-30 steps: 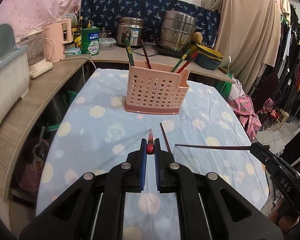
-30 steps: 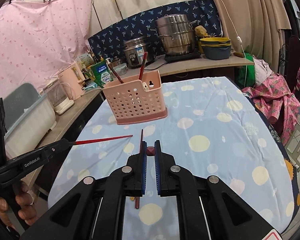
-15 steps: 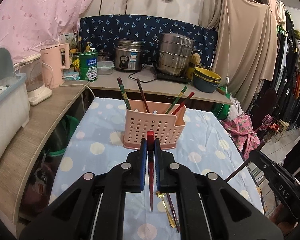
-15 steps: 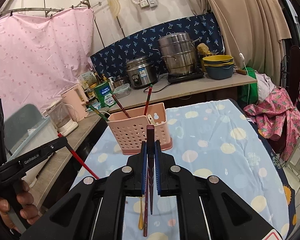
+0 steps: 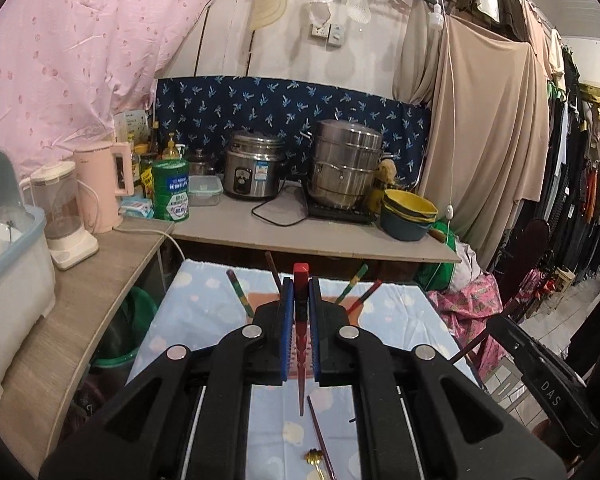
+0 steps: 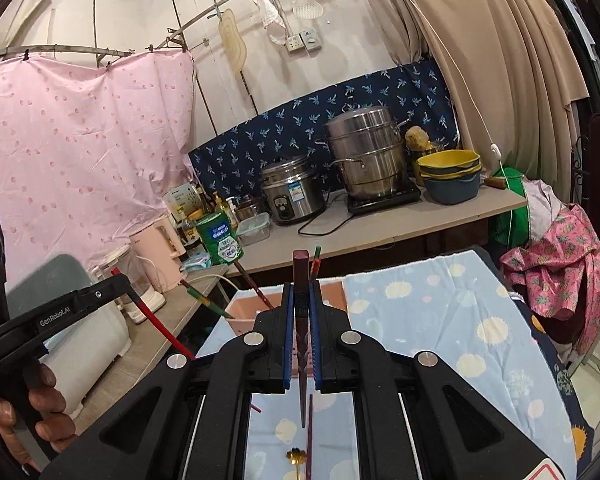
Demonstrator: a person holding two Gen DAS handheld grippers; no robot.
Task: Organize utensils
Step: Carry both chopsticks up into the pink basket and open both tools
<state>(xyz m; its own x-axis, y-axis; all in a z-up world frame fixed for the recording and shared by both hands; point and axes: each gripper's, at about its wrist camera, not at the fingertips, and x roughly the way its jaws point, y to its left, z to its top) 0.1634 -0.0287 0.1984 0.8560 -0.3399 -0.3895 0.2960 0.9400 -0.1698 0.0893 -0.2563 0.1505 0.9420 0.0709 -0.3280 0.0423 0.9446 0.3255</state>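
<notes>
My left gripper (image 5: 300,292) is shut on a red chopstick (image 5: 301,280), held upright with its tip pointing down above the table. My right gripper (image 6: 301,296) is shut on a dark maroon chopstick (image 6: 301,268), also upright. The pink perforated utensil holder (image 6: 244,312) stands just beyond both grippers, mostly hidden behind them, with several chopsticks (image 5: 236,290) sticking out. A dark chopstick (image 5: 320,432) and a gold spoon (image 5: 314,458) lie on the dotted blue tablecloth below; both also show in the right wrist view, the chopstick (image 6: 309,436) and the spoon (image 6: 296,458).
A wooden counter (image 5: 100,280) runs along the left and back with a kettle (image 5: 104,184), a blender (image 5: 60,208), a green tin (image 5: 171,190), a rice cooker (image 5: 252,168), a steel steamer pot (image 5: 348,164) and stacked bowls (image 5: 408,212). Pink clothing (image 6: 560,276) lies at the right.
Both grippers rose from the table with their chopsticks and tilted up. Each chopstick now hangs tip down. The holder moved from mid-view to just behind the fingertips.
</notes>
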